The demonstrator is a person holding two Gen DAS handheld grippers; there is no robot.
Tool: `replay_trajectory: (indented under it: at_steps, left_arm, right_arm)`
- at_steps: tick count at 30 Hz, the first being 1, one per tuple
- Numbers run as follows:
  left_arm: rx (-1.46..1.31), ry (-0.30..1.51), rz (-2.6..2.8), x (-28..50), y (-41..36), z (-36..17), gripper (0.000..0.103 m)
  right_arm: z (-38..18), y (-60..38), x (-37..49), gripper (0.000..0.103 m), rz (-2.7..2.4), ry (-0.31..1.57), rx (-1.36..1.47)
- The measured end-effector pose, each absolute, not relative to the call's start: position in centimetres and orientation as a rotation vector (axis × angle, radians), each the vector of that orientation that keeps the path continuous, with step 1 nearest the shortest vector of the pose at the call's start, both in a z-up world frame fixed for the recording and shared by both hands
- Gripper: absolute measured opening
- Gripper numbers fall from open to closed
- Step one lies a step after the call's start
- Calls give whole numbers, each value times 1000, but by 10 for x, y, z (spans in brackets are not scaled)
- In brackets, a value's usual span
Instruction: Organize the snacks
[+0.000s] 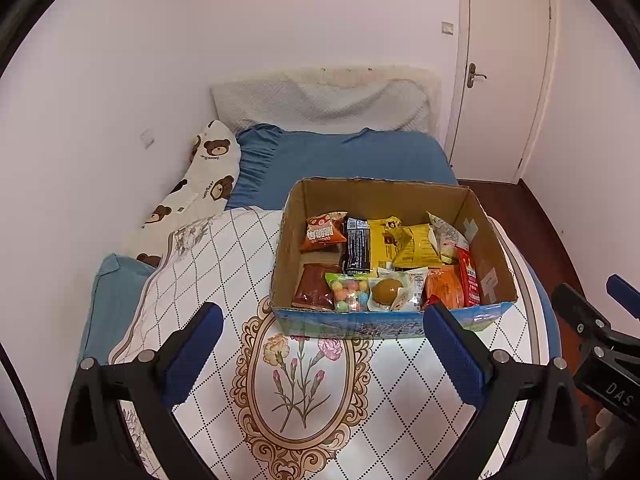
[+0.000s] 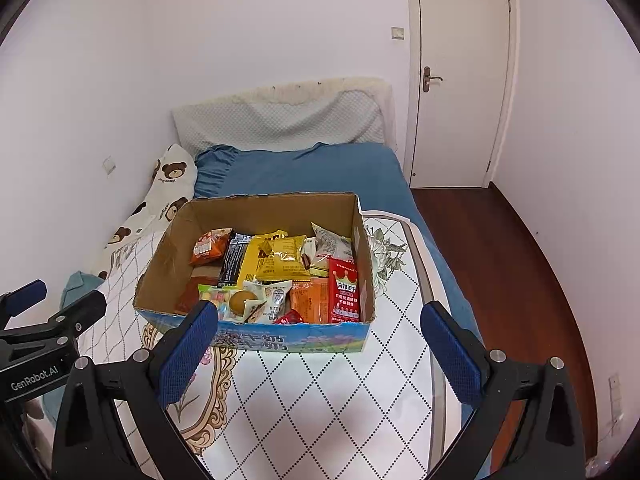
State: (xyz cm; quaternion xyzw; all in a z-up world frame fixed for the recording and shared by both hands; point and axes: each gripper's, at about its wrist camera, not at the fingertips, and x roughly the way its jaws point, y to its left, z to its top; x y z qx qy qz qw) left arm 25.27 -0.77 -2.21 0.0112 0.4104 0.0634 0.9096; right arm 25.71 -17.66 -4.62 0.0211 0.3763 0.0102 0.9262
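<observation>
Snacks fill a cardboard box (image 1: 394, 322) that sits on a white quilted cover (image 1: 224, 280) spread over the bed's blue sheet (image 1: 352, 156). Inside lie yellow packets (image 1: 412, 246), a black bar (image 1: 356, 248), an orange bag (image 1: 325, 233) and a red sachet (image 2: 343, 296) (upright against the right wall). The left tool (image 1: 322, 344) and the right tool (image 2: 320, 340) both hover just short of the box, fingers spread wide, holding nothing. A bear-print pillow (image 1: 208, 184) lies against the wall.

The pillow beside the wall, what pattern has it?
Brown bears on white pillow; left wrist view.
</observation>
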Motion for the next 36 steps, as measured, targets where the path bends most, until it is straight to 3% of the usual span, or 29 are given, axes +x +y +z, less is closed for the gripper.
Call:
replay_trajectory:
  at_steps: [36]
  left_arm:
    - [23, 834, 146, 248, -8, -18, 103]
  right_arm:
    - [-42, -179, 253, 103, 21, 771, 45]
